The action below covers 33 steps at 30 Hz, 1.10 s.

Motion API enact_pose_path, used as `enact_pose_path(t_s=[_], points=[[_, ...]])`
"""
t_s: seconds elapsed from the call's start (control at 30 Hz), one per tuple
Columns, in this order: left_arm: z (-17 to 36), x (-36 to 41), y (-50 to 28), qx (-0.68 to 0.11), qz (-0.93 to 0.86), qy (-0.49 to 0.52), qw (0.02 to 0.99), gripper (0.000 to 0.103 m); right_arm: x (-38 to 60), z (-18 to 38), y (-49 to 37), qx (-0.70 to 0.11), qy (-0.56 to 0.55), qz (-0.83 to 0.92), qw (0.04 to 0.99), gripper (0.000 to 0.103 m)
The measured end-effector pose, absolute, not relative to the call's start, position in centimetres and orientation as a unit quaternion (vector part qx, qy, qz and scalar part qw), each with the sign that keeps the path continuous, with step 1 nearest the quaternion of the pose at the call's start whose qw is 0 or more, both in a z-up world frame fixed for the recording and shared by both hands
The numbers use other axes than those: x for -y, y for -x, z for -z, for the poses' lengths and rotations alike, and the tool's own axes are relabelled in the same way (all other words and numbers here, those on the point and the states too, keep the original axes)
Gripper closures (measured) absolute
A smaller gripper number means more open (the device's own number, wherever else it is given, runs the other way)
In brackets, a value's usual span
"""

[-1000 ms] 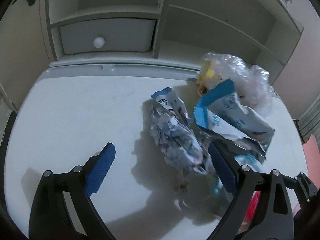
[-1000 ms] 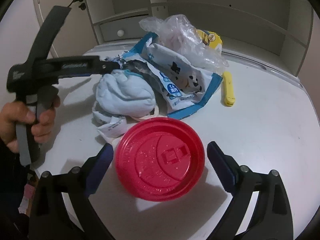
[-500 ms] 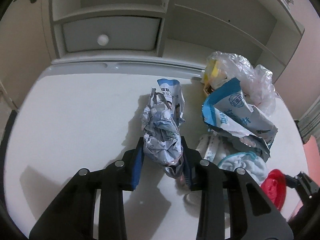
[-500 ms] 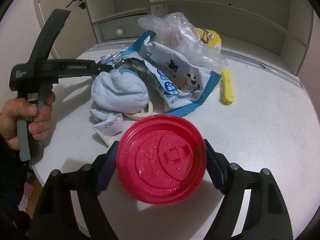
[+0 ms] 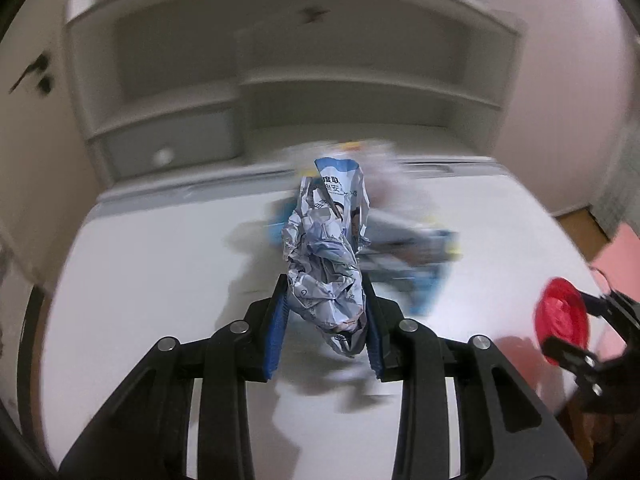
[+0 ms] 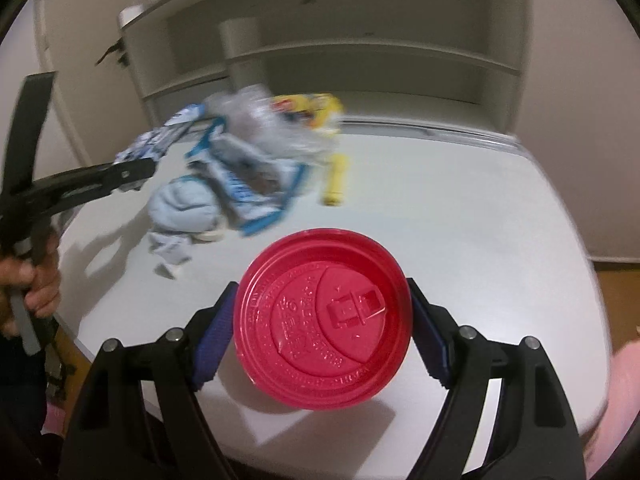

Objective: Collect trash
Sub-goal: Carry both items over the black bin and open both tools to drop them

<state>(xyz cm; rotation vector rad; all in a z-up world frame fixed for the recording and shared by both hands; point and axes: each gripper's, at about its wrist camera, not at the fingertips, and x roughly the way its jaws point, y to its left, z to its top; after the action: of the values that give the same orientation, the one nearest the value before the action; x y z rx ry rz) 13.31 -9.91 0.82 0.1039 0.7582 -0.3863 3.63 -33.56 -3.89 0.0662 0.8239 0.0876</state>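
My left gripper (image 5: 325, 334) is shut on a crumpled blue-and-white wrapper (image 5: 326, 256) and holds it above the white table (image 5: 140, 280). It also shows at the left of the right wrist view (image 6: 132, 172). My right gripper (image 6: 322, 332) is shut on a red plastic cup lid (image 6: 323, 322), held above the table's near edge. The lid and right gripper also show at the right of the left wrist view (image 5: 562, 326). The remaining trash pile (image 6: 240, 176) lies mid-table: a blue-white bag, a clear plastic bag (image 6: 260, 120) and a light blue cloth-like wad (image 6: 184, 208).
A yellow stick-shaped item (image 6: 336, 178) lies right of the pile. A white shelf unit (image 6: 360, 52) with a drawer (image 5: 168, 148) stands behind the table. Wooden floor (image 6: 616, 320) shows beyond the table's right edge. Both views are motion-blurred.
Both grippers closed on their items about half a second ago and have since lifted and pulled back from the pile. The wrapper and lid are now off the table.
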Motion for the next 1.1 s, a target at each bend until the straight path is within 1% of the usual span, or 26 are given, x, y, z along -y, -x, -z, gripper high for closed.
enact_pose_path(t_s=[0.17,0.2,0.6,0.8,0.9,1.07,1.1], points=[[-1.0,18.2,-9.1,-0.353,0.276,-0.086,0.89,0.07,39.9,3.4,-0.3,-0.392,-0.06,0.023,0.918,0.026],[-0.6,20.9,-8.0,-0.353,0.305,-0.097,0.879,0.07,41.2,3.4,0.6,-0.391,-0.066,0.037,0.917,0.026],[3.4,40.1,1.6,-0.353,0.476,-0.166,0.788,0.07,57.1,4.9,12.5,-0.382,-0.139,0.212,0.889,0.025],[5.8,47.5,5.9,-0.349,0.532,-0.194,0.747,0.07,62.5,6.8,18.6,-0.384,-0.17,0.276,0.865,0.025],[7.3,49.8,7.7,-0.345,0.55,-0.207,0.732,0.07,64.6,8.1,21.3,-0.385,-0.186,0.296,0.854,0.025],[10.9,53.3,10.4,-0.35,0.569,-0.219,0.711,0.07,66.9,11.2,24.0,-0.389,-0.213,0.309,0.841,0.025],[12.3,54.1,10.8,-0.354,0.568,-0.228,0.708,0.07,67.4,12.3,24.4,-0.391,-0.222,0.309,0.838,0.025]])
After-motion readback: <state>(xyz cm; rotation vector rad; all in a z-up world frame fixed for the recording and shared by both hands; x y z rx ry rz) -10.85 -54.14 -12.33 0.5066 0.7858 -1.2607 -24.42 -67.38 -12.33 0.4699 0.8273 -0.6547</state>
